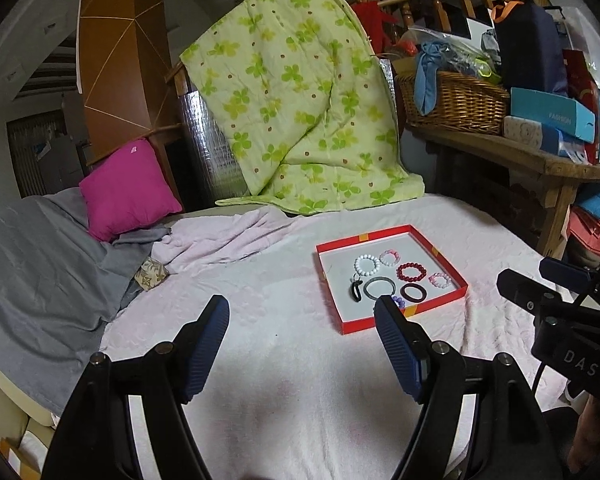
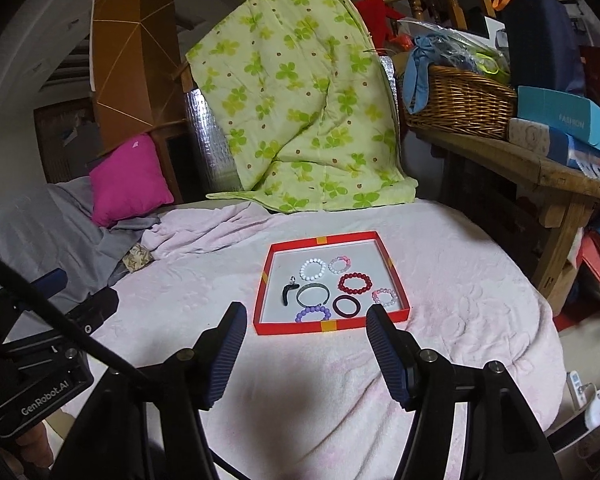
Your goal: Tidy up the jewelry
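1. Pale pink blanket [image 2: 440,280] covers the bed and gives a soft, flat work surface; nothing loose lies on it outside the tray.
2. Nearest: left gripper [image 1: 302,310] and right gripper [image 2: 306,318] hang above the blanket short of the tray, jaws apart, nothing between the pads. Judged: both clear of the work.
3. Middle: red tray [image 2: 332,238], low-walled, flat on the blanket, so pieces stay corralled. Count inside: six bead or band bracelets – white [image 2: 313,269], pink-white [image 2: 343,265], dark red [image 2: 355,282], pale pink [image 2: 385,297], purple [image 2: 313,314], grey-green bangle [image 2: 313,295] – one dark ring-bangle [image 2: 346,306], one black hook-shaped piece [image 2: 289,293]. Eight items.
4. Far: green quilt [image 2: 300,92] draped over the headboard; one magenta cushion [image 2: 130,180]; one wicker basket [image 2: 460,100].
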Demonstrator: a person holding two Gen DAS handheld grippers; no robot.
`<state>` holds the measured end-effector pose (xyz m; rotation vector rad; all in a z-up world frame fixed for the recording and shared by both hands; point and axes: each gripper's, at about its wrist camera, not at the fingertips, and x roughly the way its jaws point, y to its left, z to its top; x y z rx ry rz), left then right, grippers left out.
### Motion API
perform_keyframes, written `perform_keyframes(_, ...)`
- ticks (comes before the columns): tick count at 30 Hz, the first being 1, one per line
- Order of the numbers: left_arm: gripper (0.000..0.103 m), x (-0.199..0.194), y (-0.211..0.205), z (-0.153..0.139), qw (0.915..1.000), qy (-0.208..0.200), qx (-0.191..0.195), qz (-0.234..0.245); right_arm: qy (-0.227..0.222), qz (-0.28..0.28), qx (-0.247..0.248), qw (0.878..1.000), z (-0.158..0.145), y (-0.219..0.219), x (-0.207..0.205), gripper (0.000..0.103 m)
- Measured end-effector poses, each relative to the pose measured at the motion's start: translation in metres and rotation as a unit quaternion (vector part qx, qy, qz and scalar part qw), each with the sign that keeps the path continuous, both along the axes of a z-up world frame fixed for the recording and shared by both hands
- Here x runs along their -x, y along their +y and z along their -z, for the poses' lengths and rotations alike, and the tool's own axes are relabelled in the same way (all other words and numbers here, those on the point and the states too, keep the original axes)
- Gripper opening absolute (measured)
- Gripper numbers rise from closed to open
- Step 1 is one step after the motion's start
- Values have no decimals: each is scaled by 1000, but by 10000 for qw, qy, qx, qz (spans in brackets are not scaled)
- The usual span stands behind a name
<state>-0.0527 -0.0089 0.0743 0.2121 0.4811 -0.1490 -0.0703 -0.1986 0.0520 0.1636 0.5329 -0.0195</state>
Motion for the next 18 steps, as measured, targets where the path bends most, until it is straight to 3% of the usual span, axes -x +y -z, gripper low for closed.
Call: perform_keyframes(18,76,1,0,2,9999,87,88,-29,171,73,-3,9998,8,-1,-2,66)
